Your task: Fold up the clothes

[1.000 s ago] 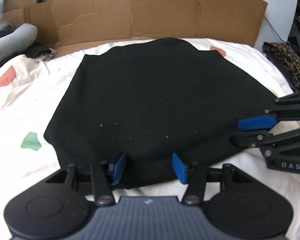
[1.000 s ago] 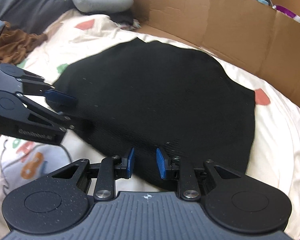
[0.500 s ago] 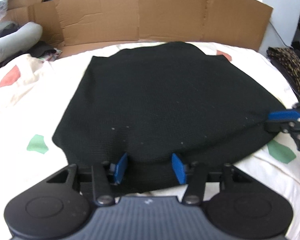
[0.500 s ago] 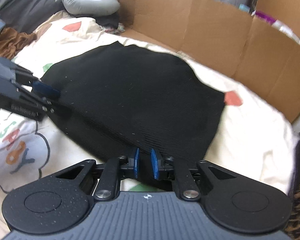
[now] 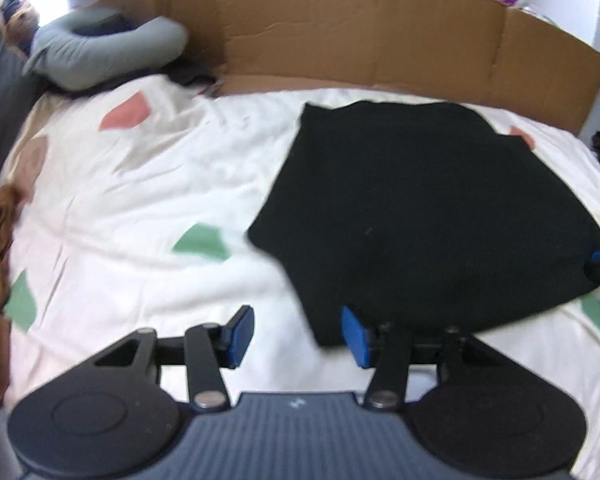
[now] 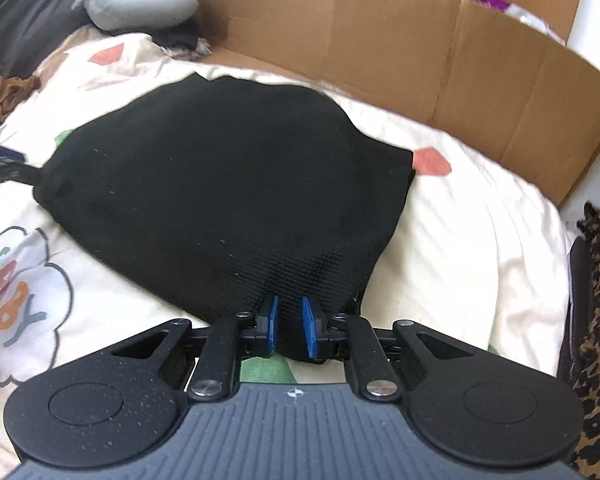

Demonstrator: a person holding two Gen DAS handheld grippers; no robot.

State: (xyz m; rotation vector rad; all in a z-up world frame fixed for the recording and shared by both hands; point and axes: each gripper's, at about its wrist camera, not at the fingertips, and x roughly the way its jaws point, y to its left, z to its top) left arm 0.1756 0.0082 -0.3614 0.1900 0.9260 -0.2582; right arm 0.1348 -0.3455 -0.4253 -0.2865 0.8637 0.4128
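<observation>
A black garment lies on the bed, right claw pinching its near edge — left claw spread wide, holding nothing. Pulling one-handed could skew or bunch the fold.

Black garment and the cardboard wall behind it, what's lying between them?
Only bare bedsheet; in both views a cream strip separates the black garment from the cardboard wall.
</observation>
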